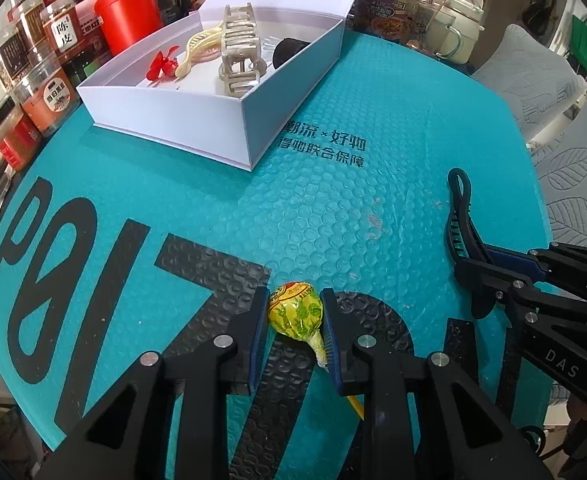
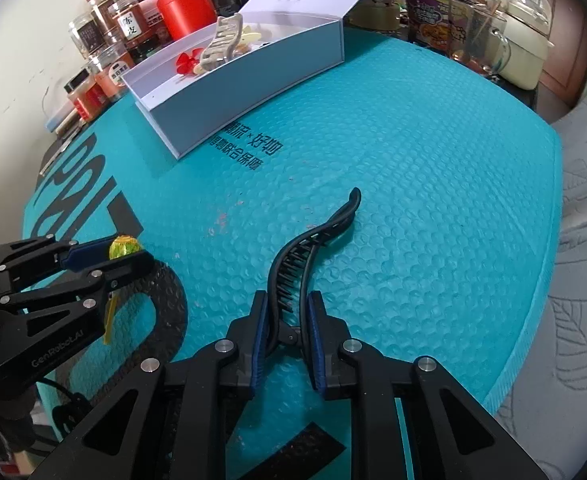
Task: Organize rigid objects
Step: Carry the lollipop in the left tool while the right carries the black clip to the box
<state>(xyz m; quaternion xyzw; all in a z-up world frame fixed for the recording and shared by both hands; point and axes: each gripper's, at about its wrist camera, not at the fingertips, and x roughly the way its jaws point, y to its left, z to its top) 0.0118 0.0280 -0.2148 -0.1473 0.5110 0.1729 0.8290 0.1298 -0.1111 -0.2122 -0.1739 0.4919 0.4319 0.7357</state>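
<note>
My left gripper [image 1: 295,300] is shut on a yellow-green wrapped lollipop [image 1: 296,312], its yellow stick trailing back between the fingers. The same lollipop [image 2: 123,247] shows in the right wrist view inside the left gripper [image 2: 127,249]. My right gripper [image 2: 287,304] is shut on the hinge end of a black banana hair clip [image 2: 313,240] that lies on the teal bubble mat [image 2: 413,200]; the clip [image 1: 459,220] and the right gripper [image 1: 483,270] sit at the right of the left wrist view. A white open box [image 1: 197,120] at the back holds a beige claw clip [image 1: 239,52], a red flower clip [image 1: 161,66] and a cream clip [image 1: 197,46].
Spice jars [image 1: 53,100] and a red canister [image 1: 129,16] line the back left beside the box. A cream kettle [image 2: 523,28] and printed packets [image 2: 433,20] stand at the back right. A grey leaf-patterned cloth [image 2: 585,300] lies past the mat's right edge.
</note>
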